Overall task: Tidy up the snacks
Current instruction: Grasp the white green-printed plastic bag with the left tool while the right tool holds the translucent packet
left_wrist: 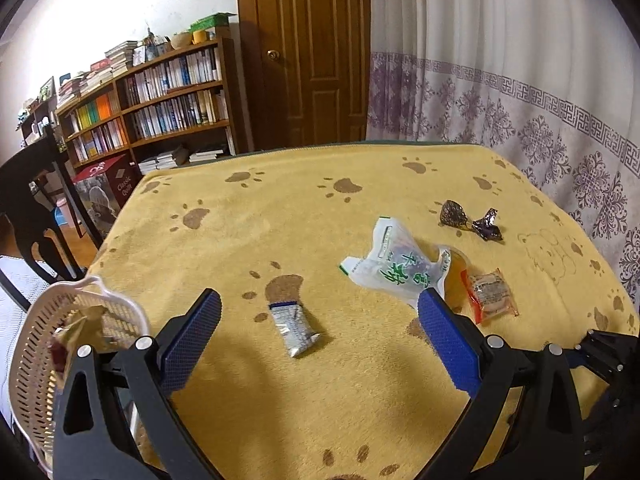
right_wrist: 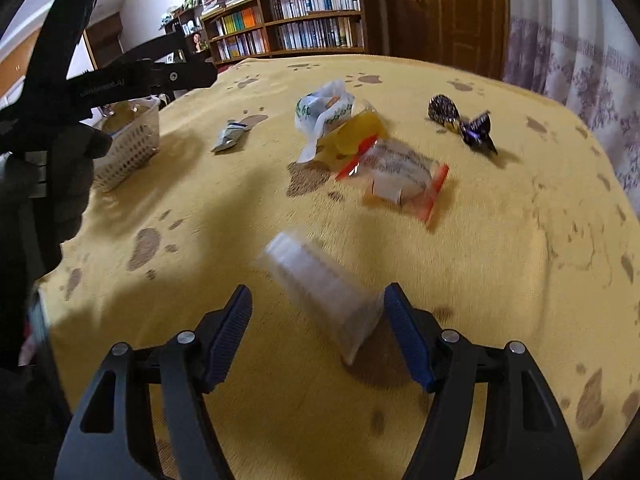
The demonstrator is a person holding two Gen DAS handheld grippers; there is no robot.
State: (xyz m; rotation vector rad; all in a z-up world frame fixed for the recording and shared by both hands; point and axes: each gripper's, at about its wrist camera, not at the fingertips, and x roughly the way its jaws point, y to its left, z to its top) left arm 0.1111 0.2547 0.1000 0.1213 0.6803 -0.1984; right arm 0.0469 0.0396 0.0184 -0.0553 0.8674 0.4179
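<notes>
The right hand-held gripper [right_wrist: 318, 334], spread wide, straddles a clear packet [right_wrist: 320, 296]; the slippery film may slide toward 12 o'clock.

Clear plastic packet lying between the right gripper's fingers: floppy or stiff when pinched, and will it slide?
The clear plastic packet looks like thin film, so probably floppy and light. Its glossy surface may slip in the right hand-held gripper, whose jaws stand open around it. The fuzzy yellow cloth should limit sliding.

Left gripper [left_wrist: 320, 322]: black frame, blue ribbed pads, silver screws; right gripper [right_wrist: 318, 318] alike; a dark glove [right_wrist: 60, 184].
</notes>
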